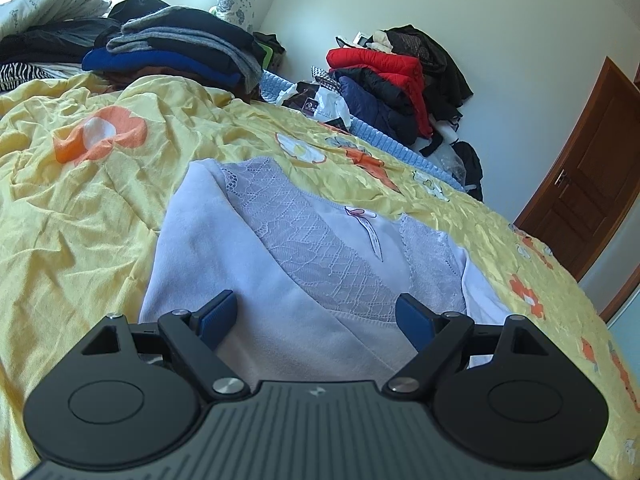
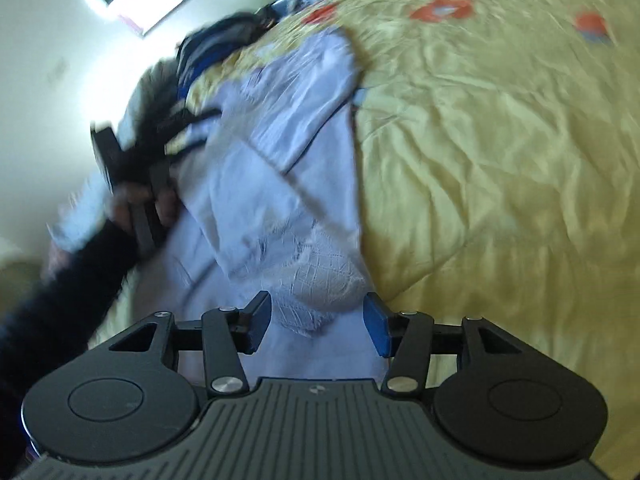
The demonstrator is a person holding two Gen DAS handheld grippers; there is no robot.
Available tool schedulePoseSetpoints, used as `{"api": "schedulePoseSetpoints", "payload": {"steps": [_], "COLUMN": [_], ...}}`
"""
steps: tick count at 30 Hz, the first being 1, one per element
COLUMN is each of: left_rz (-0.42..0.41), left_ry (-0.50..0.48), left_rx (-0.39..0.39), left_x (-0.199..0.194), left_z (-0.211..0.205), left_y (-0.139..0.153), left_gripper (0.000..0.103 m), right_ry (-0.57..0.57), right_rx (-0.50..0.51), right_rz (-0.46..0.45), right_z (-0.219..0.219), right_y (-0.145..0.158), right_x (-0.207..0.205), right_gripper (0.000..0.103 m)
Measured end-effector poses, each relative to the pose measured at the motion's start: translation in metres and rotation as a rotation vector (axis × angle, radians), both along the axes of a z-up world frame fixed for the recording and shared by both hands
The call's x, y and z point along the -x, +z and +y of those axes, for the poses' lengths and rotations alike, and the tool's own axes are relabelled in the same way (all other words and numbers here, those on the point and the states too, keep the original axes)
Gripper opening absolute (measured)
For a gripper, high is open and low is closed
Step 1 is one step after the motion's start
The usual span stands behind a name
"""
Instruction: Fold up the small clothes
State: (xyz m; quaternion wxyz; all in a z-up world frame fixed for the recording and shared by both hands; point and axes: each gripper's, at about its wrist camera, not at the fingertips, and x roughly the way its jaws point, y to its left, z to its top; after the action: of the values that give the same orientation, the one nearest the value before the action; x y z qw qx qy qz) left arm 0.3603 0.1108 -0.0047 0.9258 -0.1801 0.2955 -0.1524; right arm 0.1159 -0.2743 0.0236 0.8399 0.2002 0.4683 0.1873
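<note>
A small white garment with lace panels (image 1: 288,264) lies flat on the yellow flowered bedspread (image 1: 80,208). My left gripper (image 1: 318,320) is open, low over the garment's near edge, with cloth showing between its blue pads. In the blurred right wrist view the same garment (image 2: 280,184) lies partly folded. My right gripper (image 2: 318,320) is open, with a lace part of the cloth between its fingers. The left gripper (image 2: 132,168), held in a hand with a dark sleeve, shows at the garment's left side.
A stack of folded dark, grey and blue clothes (image 1: 176,52) sits at the bed's far side. A heap of jackets, one red (image 1: 384,68), stands by the wall. A brown door (image 1: 588,184) is at the right.
</note>
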Motion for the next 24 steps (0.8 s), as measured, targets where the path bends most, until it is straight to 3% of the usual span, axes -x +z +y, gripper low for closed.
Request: {"api": "schedulePoseSetpoints", "payload": {"steps": [7, 8, 11, 13, 18, 24], "left_rz": [-0.001, -0.002, -0.002, -0.002, -0.002, -0.002], "left_ry": [0.0, 0.001, 0.001, 0.001, 0.001, 0.001], "left_rx": [0.004, 0.007, 0.015, 0.013, 0.016, 0.015], "left_x": [0.001, 0.001, 0.001, 0.001, 0.001, 0.001], "left_z": [0.0, 0.001, 0.001, 0.002, 0.002, 0.002], "left_y": [0.0, -0.001, -0.001, -0.001, -0.001, -0.001], "left_gripper": [0.087, 0.087, 0.087, 0.087, 0.087, 0.087], "right_ry": [-0.004, -0.016, -0.055, -0.044, -0.112, -0.108], "right_rx": [-0.143, -0.203, -0.533, -0.638, -0.516, -0.504], "right_rz": [0.059, 0.084, 0.204, 0.253, 0.296, 0.305], "right_z": [0.001, -0.005, -0.024, -0.03, -0.036, -0.031], "right_y": [-0.011, -0.014, -0.033, -0.041, -0.045, -0.039], "right_x": [-0.009, -0.012, -0.015, -0.015, -0.014, -0.017], "right_gripper": [0.052, 0.052, 0.052, 0.052, 0.053, 0.052]}}
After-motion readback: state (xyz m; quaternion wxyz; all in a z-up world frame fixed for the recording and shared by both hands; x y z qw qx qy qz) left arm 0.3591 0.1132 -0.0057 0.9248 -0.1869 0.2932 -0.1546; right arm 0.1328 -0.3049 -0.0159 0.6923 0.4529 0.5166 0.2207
